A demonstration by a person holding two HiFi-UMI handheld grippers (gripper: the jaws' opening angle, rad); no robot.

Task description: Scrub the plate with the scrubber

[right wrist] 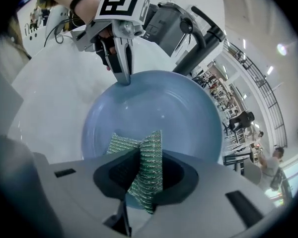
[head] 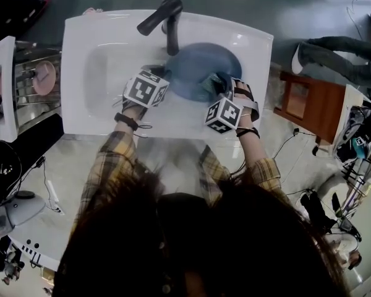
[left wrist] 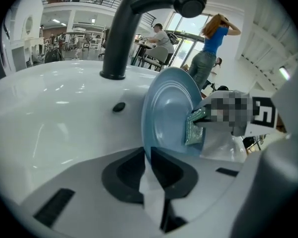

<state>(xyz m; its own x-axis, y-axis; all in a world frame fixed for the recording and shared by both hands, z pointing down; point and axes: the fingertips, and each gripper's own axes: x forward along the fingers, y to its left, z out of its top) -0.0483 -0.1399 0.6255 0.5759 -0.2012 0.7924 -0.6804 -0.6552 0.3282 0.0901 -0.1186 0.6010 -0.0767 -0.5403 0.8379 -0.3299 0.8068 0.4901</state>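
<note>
Pinching plate [left wrist: 166, 113] rim with left gripper [left wrist: 148, 156], right gripper [right wrist: 139, 155] clamping scrubber [right wrist: 152, 155] against plate face

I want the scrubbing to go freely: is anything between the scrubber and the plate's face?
Nothing visible. The scrubber, held in the right gripper, lies against the plate's bare face. The left gripper pinches only its rim.

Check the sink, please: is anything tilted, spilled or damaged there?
Only the blue plate is askew: it is tipped up in the sink, because the left tool grips its rim while the right tool presses the green scrubber on its face. I see no spill or damage.
</note>
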